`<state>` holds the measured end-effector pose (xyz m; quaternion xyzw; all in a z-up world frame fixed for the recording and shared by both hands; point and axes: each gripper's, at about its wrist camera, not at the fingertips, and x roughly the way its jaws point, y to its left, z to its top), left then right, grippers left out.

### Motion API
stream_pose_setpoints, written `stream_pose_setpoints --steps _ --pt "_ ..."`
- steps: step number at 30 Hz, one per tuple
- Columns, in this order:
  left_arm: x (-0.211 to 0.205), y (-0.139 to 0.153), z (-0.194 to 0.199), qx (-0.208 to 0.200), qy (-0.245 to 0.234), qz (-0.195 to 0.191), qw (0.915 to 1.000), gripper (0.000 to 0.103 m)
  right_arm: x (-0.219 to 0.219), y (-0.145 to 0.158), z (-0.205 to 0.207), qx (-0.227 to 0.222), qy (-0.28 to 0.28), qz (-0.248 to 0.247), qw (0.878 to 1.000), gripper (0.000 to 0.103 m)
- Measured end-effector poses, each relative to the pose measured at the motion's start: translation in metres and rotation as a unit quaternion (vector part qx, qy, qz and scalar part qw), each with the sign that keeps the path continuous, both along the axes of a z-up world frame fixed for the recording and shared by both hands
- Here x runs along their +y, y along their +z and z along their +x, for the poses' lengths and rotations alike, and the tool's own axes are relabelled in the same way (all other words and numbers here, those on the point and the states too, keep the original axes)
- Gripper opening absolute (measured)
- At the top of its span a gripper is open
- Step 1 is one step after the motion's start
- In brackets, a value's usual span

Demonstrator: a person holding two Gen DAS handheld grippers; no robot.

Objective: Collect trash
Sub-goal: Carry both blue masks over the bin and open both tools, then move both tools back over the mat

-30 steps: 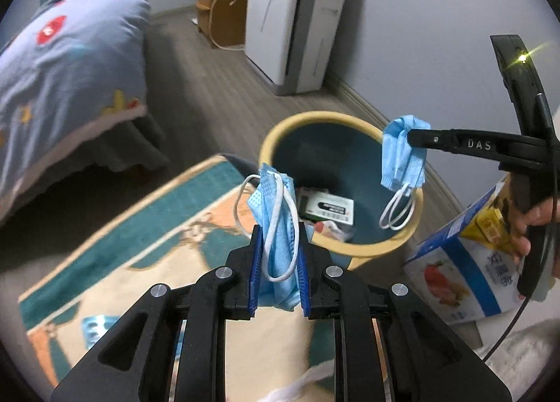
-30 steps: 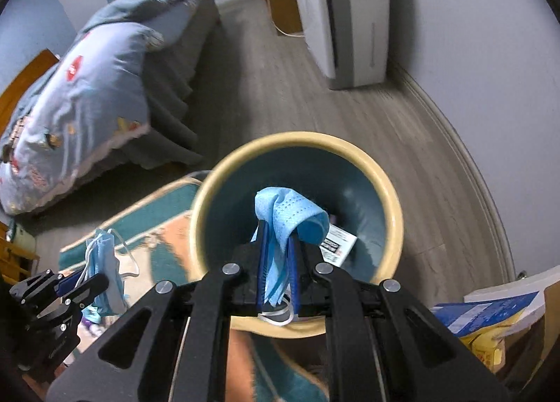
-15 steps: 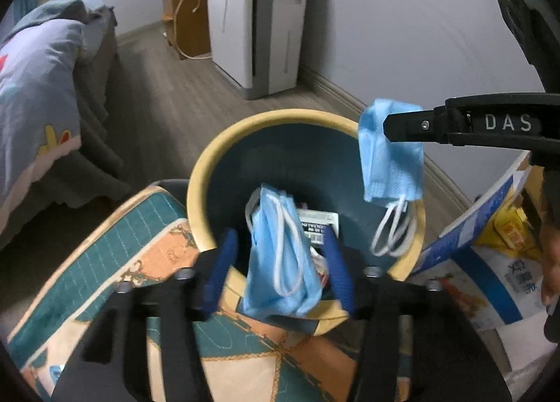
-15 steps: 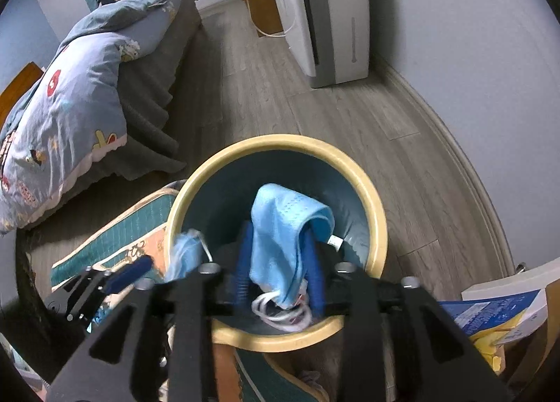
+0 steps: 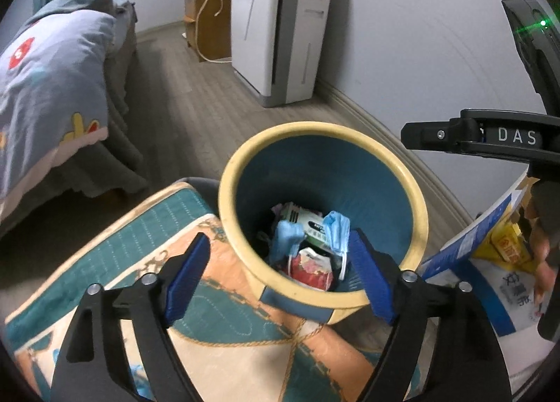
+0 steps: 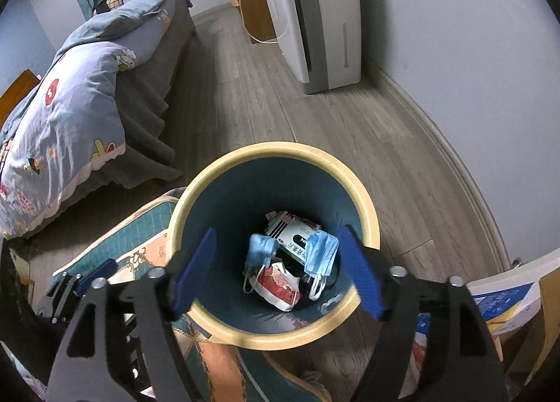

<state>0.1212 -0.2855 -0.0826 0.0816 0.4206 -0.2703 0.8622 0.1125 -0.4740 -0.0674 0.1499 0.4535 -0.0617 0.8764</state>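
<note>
- Both blue pleated face masks lie at the bottom of the round bin with the cream rim and teal inside (image 6: 364, 223), on top of a green-and-white printed carton (image 6: 297, 237) and a red-and-white crumpled wrapper (image 6: 280, 283).
- The crumpled left mask (image 6: 260, 249) sits at about 9 o'clock of that heap; the folded right mask (image 6: 322, 253), ear loops trailing toward 6 o'clock, sits at about 3 o'clock.
- The right gripper (image 6: 276, 272) hangs straight over the bin mouth. Its jaws have just been opening and stand spread wide, nothing between the blue pads (image 6: 196, 270).
- The left gripper (image 5: 276, 276) straddles the bin's near rim at 6 o'clock. Its jaws have just been opening too, and its blue pads (image 5: 187, 276) grip nothing.
- The bin stands on the teal, cream and orange patterned rug (image 5: 147, 227).
- In my judgement the next trash lies outside the bin: the blue-and-white printed bag (image 5: 490, 283) at 3 o'clock of the bin is nearer the right hand.
</note>
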Motion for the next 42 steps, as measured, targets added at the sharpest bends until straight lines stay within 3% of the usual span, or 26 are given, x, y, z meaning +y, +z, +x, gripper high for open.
stream_pose_setpoints --steps 3,4,12,17,22,30,34,42 --pt "0.011 0.012 -0.008 -0.007 0.01 -0.002 0.9999 0.09 0.006 0.011 -0.003 -0.008 0.003 -0.014 1.0 0.096" --pt "0.016 0.016 -0.01 -0.01 0.013 -0.002 0.9999 0.09 0.009 0.015 -0.004 -0.013 0.005 -0.021 1.0 0.097" --pt "0.079 0.057 -0.05 -0.03 0.055 0.004 0.998 0.092 0.042 0.044 -0.028 -0.033 0.031 -0.029 0.999 0.097" --pt "0.132 0.083 -0.091 -0.069 0.076 0.041 0.9939 0.093 0.076 0.064 -0.05 -0.057 0.04 0.036 0.997 0.097" --pt "0.2 0.093 -0.126 -0.056 0.126 0.048 0.9894 0.093 0.127 0.065 -0.067 -0.059 0.073 0.059 0.994 0.097" --pt "0.277 0.09 -0.141 -0.04 0.205 0.025 0.9778 0.094 0.193 0.017 -0.085 0.015 0.104 0.064 0.992 0.097" --pt "0.296 0.081 -0.14 -0.032 0.218 0.031 0.9748 0.094 0.205 -0.007 -0.091 0.048 0.091 0.072 0.992 0.097" --pt "0.315 0.074 -0.123 -0.013 0.238 0.024 0.9708 0.094 0.235 -0.078 -0.106 0.15 0.115 0.042 0.981 0.097"
